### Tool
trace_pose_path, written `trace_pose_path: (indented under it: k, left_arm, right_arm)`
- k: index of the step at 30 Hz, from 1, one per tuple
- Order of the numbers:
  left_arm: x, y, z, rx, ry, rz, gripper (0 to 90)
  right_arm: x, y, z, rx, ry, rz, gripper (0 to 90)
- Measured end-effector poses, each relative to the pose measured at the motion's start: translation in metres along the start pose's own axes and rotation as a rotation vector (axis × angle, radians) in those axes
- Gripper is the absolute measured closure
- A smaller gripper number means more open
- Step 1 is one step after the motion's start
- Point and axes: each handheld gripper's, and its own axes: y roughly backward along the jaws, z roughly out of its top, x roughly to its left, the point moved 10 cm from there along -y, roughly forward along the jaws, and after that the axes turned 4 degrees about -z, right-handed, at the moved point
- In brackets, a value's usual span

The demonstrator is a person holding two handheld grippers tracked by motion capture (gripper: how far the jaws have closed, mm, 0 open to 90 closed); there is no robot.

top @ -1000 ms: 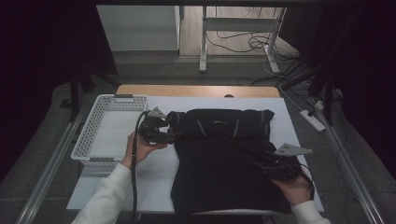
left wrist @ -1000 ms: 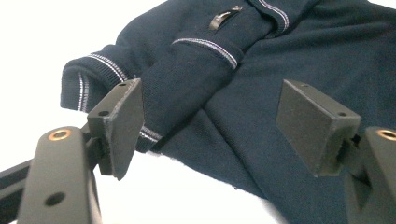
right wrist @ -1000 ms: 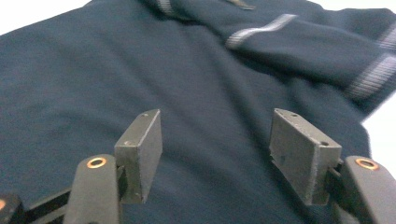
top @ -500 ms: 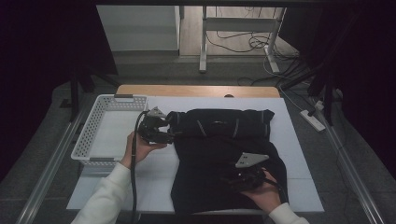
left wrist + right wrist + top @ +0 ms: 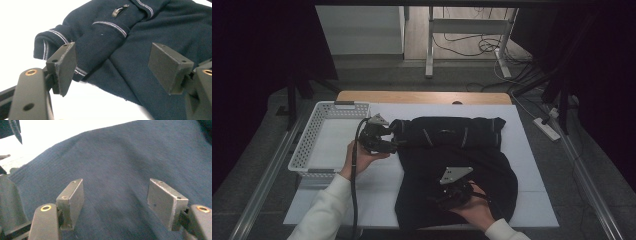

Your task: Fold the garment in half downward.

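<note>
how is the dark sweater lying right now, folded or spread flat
Partly folded. The sweater has its upper part and striped sleeve cuffs doubled across the top, while the lower body lies spread on the white table.

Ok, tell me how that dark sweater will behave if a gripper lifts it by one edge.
The sweater will probably drape and sag rather than hold shape: it lies flat and folded over itself with soft creases. Its ribbed knit looks grippy, so slipping seems unlikely. The folded sleeve would likely fall open, since nothing pins it.

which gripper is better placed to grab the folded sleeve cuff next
Left. The left gripper sits open right beside the striped cuff; the right gripper is over the sweater's lower body.
</note>
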Motion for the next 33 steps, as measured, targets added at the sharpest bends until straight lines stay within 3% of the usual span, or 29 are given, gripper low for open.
trace_pose_path:
  k: [12,16,18,22,24,27,31,33]
  left_arm:
    - [0.000,0.000,0.000,-0.001,0.000,-0.003,24.0]
    - [-0.001,0.001,0.000,-0.003,0.001,-0.003,23.9]
    - [0.000,0.001,0.000,-0.002,0.000,-0.002,23.9]
    - [0.001,0.001,-0.001,0.001,0.000,-0.003,23.8]
    - [0.001,0.000,-0.001,0.002,0.000,-0.001,23.7]
    - [0.001,0.001,-0.001,0.000,0.003,0.004,23.3]
    - [0.000,0.000,-0.001,0.002,0.001,0.002,23.2]
    - [-0.001,0.000,-0.001,0.004,-0.002,0.002,23.1]
  right_arm:
    - [0.029,-0.036,0.026,0.031,0.086,0.045,29.0]
    - [0.033,-0.050,0.027,0.062,0.111,0.039,29.0]
    - [0.032,-0.054,0.027,0.074,0.129,0.008,28.8]
    - [0.031,-0.058,0.031,0.066,0.120,0.008,30.7]
    - [0.029,-0.060,0.029,0.101,0.128,-0.022,35.4]
    - [0.026,-0.060,0.029,0.107,0.125,-0.038,46.2]
    - [0.021,-0.055,0.027,0.122,0.152,-0.045,72.2]
    - [0.019,-0.054,0.026,0.126,0.160,-0.042,79.2]
